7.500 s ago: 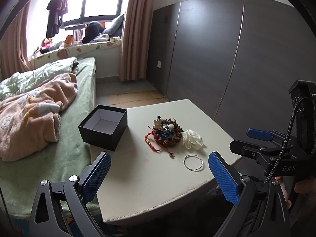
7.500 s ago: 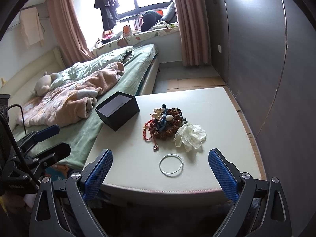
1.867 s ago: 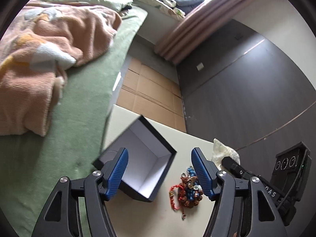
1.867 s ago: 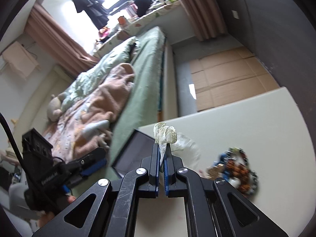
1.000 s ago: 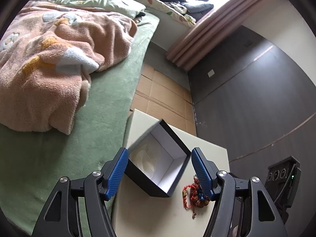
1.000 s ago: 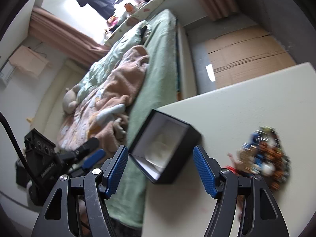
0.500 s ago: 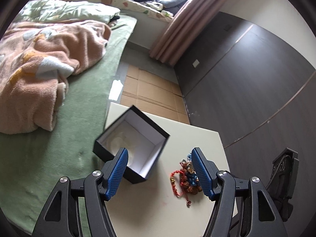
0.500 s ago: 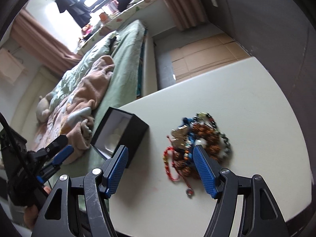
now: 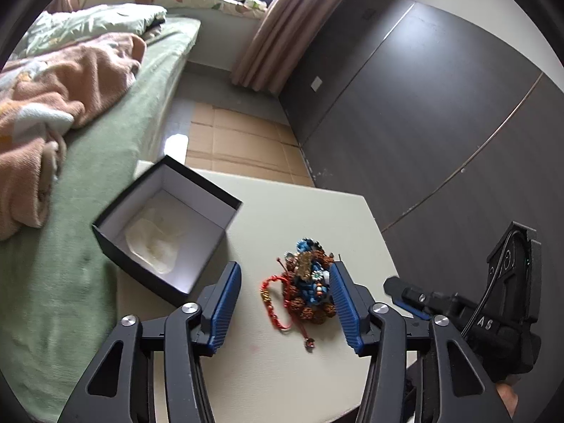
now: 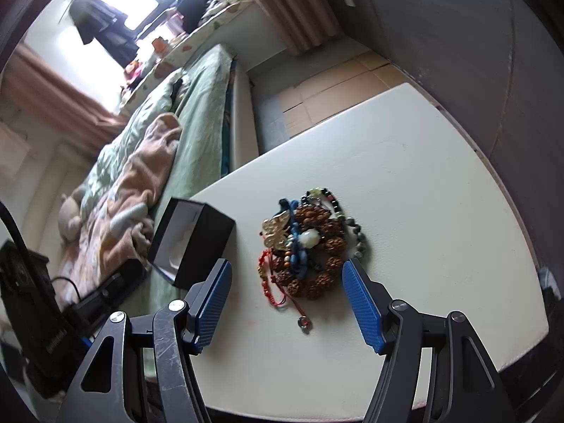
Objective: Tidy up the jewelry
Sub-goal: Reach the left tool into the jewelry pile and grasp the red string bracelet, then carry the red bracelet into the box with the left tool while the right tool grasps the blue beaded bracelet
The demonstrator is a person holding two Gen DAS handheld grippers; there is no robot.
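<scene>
A black open box [image 9: 165, 225] with a white lining stands at the left edge of a cream table [image 9: 292, 218]. A white fabric flower [image 9: 155, 238] lies inside it. A pile of bead bracelets [image 9: 310, 290] with a red cord bracelet [image 9: 271, 294] lies right of the box; it also shows in the right wrist view [image 10: 306, 243], as does the box [image 10: 192, 243]. My left gripper [image 9: 285, 303] is open and empty above the pile. My right gripper [image 10: 287, 299] is open and empty, just short of the pile.
A bed with a green sheet [image 9: 116, 116] and a peach blanket [image 9: 46, 102] runs along the table's left side. Dark wall panels [image 9: 423, 112] stand to the right. Cardboard [image 9: 239, 141] covers the floor beyond the table.
The right gripper held the white flower, let it go into the box, and opened. Both grippers have since swung from the box toward the bracelet pile.
</scene>
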